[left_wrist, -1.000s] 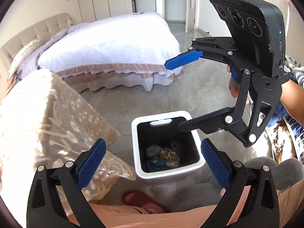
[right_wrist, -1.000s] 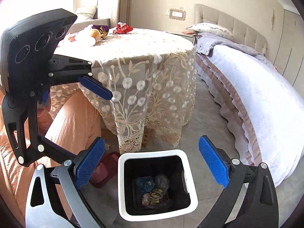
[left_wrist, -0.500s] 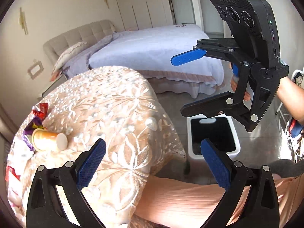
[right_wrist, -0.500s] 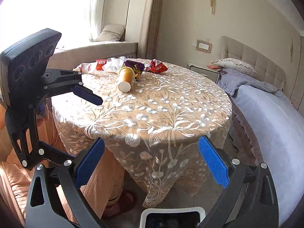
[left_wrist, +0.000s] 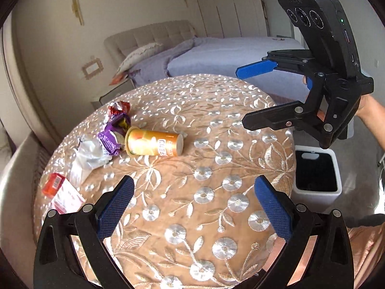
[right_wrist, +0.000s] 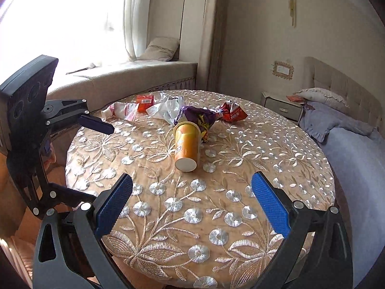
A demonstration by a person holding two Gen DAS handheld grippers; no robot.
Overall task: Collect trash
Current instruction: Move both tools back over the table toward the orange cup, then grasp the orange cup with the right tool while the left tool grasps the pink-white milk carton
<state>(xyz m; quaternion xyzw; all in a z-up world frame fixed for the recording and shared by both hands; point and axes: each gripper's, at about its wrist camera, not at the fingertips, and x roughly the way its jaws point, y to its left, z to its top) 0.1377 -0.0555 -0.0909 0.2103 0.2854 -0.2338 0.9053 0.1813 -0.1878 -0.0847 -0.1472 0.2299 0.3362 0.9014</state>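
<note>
Change: both grippers have swung up from over the trash bin (left_wrist: 317, 193) to the round table (left_wrist: 216, 168); a second ago each camera looked down into the bin, and now the tabletop fills both views.
Left gripper (left_wrist: 193, 210): hovers above the table's near edge, jaws spread wide, nothing between the blue pads.
Right gripper (right_wrist: 191, 208): hovers over the table's near edge as seen by its own camera, jaws spread wide, empty; in the left wrist view it hangs above the table's right edge, over the bin side.
Orange cup (right_wrist: 186, 147): lies on its side near the table's middle, its white base towards the right gripper, its open mouth against the wrappers.
Purple wrapper (right_wrist: 199, 118): crumpled, touching the cup's mouth.
Red wrapper (right_wrist: 232, 112): just beside the purple one, towards the bed-side edge.
White plastic bag (right_wrist: 164, 108): crumpled, next to the purple wrapper on its other side.
Pink-and-white packet (right_wrist: 124, 110): flat, near the window-side edge.
Red-orange packet (right_wrist: 144, 101): at the same edge, beside the pink-and-white packet.
Trash bin: white with a dark inside, on the floor just beside the table.
Bed (left_wrist: 228, 55): beyond the table's far edge.
</note>
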